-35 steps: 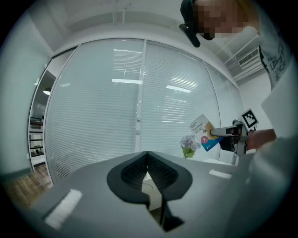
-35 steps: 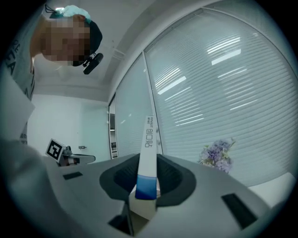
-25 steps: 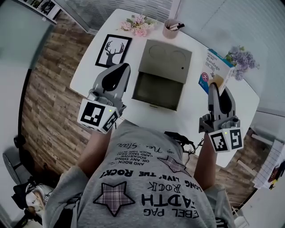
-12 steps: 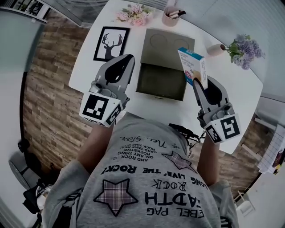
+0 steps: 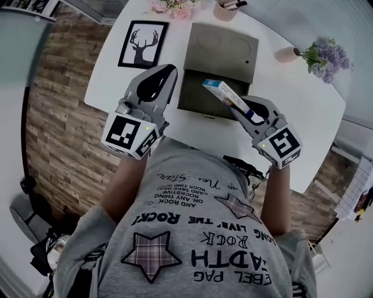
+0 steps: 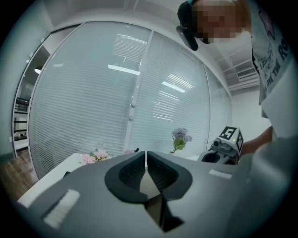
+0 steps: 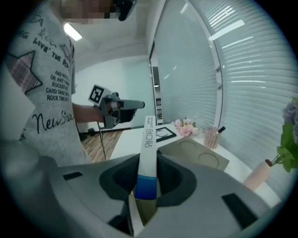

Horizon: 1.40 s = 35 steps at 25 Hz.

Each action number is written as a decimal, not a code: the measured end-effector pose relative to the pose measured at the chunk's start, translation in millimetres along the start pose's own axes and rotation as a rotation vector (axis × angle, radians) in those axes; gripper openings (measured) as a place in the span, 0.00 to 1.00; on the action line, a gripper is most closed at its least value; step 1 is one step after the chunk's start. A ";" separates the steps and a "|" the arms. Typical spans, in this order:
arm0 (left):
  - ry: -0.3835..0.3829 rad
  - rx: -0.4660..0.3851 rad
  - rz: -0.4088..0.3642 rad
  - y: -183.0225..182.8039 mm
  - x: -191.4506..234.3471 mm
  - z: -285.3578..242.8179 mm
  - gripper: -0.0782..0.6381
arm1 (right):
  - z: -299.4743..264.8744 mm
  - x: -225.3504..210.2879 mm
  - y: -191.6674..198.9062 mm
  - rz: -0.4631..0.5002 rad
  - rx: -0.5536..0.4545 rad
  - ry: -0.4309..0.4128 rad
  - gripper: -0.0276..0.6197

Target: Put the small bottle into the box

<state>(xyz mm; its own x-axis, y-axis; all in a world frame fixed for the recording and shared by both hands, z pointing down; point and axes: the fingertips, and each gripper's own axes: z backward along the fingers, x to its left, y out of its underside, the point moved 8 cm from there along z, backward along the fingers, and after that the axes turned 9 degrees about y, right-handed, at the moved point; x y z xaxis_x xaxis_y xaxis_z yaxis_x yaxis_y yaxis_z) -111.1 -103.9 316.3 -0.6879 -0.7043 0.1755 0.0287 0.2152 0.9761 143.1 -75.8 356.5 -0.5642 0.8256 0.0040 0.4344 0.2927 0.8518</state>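
Observation:
A flat white and blue carton (image 5: 217, 90) is clamped edge-on in my right gripper (image 5: 236, 105), tilted over the front right corner of the open grey-green box (image 5: 189, 105). No bottle shows in any view. In the right gripper view the carton (image 7: 148, 148) stands upright between the pads, with the box (image 7: 198, 155) lying beyond it. My left gripper (image 5: 166, 73) hovers to the left of the box, shut and empty. Its closed jaws (image 6: 146, 162) show in the left gripper view, and the right gripper's marker cube (image 6: 229, 135) sits off to their right.
On the white table (image 5: 291, 105) a framed deer picture (image 5: 141, 43) lies left of the box. Pink flowers (image 5: 175, 6) and a pen cup (image 5: 224, 9) stand behind it. A vase of purple flowers (image 5: 323, 55) stands at the far right. Wood floor lies left of the table.
My right gripper has carried the carton from the table's right side leftward and down to the box, tipping it over. The left gripper has sunk slightly.

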 end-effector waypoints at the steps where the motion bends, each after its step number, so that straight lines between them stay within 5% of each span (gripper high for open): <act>1: -0.004 0.005 -0.001 2.1 0.7 0.4 0.12 | -6.5 2.7 4.4 0.028 0.027 -0.019 0.18; 13: -0.035 0.037 -0.017 16.5 9.8 6.8 0.12 | -55.7 39.9 48.6 0.389 0.245 -0.176 0.18; 28: -0.039 0.058 -0.025 20.7 15.1 1.5 0.12 | -70.0 49.3 65.3 0.408 0.322 -0.238 0.23; 35: -0.038 0.056 -0.026 19.2 16.9 -0.4 0.12 | -63.2 49.2 49.8 0.387 0.264 -0.212 0.28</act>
<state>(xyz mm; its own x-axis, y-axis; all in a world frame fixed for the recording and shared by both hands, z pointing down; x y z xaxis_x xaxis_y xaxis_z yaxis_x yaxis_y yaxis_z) -121.8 -111.9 338.0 -0.7148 -0.6842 0.1446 -0.0292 0.2358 0.9714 92.6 -51.1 432.2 -0.1840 0.9693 0.1630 0.7612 0.0356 0.6476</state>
